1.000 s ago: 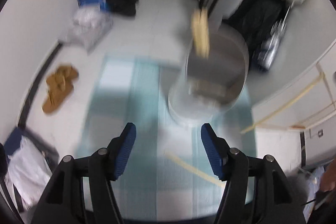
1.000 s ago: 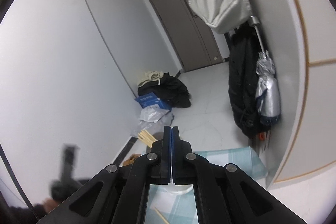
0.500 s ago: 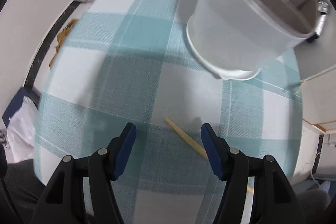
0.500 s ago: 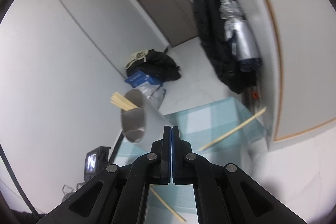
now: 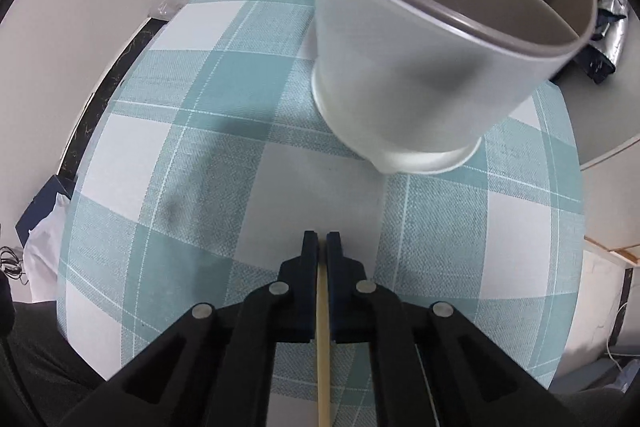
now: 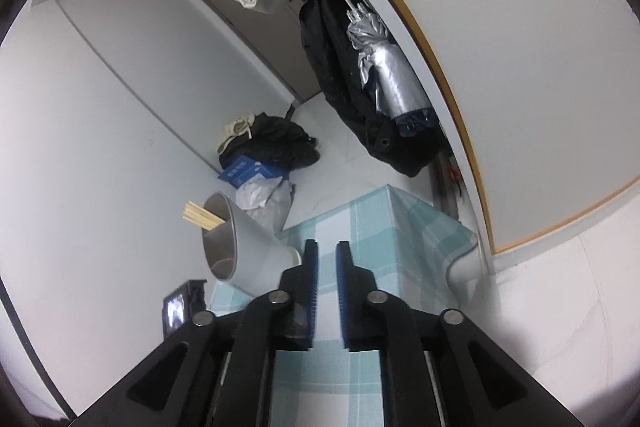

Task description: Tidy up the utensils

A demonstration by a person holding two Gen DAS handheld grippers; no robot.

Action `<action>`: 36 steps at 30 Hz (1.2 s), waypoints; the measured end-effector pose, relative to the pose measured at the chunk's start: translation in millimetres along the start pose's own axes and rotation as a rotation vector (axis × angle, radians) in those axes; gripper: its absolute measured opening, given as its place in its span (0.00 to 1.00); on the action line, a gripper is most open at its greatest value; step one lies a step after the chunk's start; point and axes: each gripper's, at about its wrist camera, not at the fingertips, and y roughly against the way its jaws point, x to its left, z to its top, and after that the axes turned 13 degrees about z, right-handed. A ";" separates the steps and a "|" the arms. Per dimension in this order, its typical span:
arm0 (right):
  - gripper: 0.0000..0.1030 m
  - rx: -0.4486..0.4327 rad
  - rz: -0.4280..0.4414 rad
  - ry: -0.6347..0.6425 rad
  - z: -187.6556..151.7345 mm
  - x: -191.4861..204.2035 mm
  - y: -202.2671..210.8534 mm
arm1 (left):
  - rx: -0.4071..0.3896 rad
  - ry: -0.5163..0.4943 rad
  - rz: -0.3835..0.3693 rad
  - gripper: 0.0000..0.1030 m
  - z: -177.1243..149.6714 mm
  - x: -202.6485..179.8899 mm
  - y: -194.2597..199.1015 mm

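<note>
Left hand-held gripper (image 5: 322, 239) clamped on a chopstick (image 5: 323, 347) low over the checked counter (image 5: 200, 155), just short of the cup (image 5: 420, 67). Right hand-held gripper (image 6: 327, 251) slightly apart, empty, beside the cup (image 6: 248, 247) (more chopsticks (image 6: 200, 217) poking from its mouth).

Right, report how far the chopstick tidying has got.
Done: several chopsticks already stand in the grey utensil cup. In hand: the left gripper is shut on one chopstick, low over the checked tablecloth, with the cup just ahead. The right gripper is slightly open and holds nothing. Left: that chopstick still has to go into the cup. No other loose chopsticks show.
</note>
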 end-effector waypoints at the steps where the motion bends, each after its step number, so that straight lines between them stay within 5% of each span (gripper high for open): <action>1: 0.14 0.004 0.000 0.001 -0.7 -0.6 0.0 | 0.001 0.000 -0.001 0.00 0.5 3.8 -0.5; 7: 0.27 0.053 -0.012 0.034 -4.7 6.9 -11.7 | -0.037 0.022 -0.046 0.00 0.2 27.8 11.9; 20: 0.27 0.216 0.029 0.111 -38.5 43.4 -61.8 | -0.330 0.011 -0.239 0.00 -18.6 47.2 111.7; 29: 0.27 0.461 0.146 0.299 -97.0 93.9 -125.4 | -0.388 -0.074 -0.290 0.00 -11.5 52.4 126.3; 36: 0.27 0.465 0.141 0.320 -109.3 104.2 -137.4 | -0.418 -0.118 -0.307 0.00 -9.2 57.3 144.4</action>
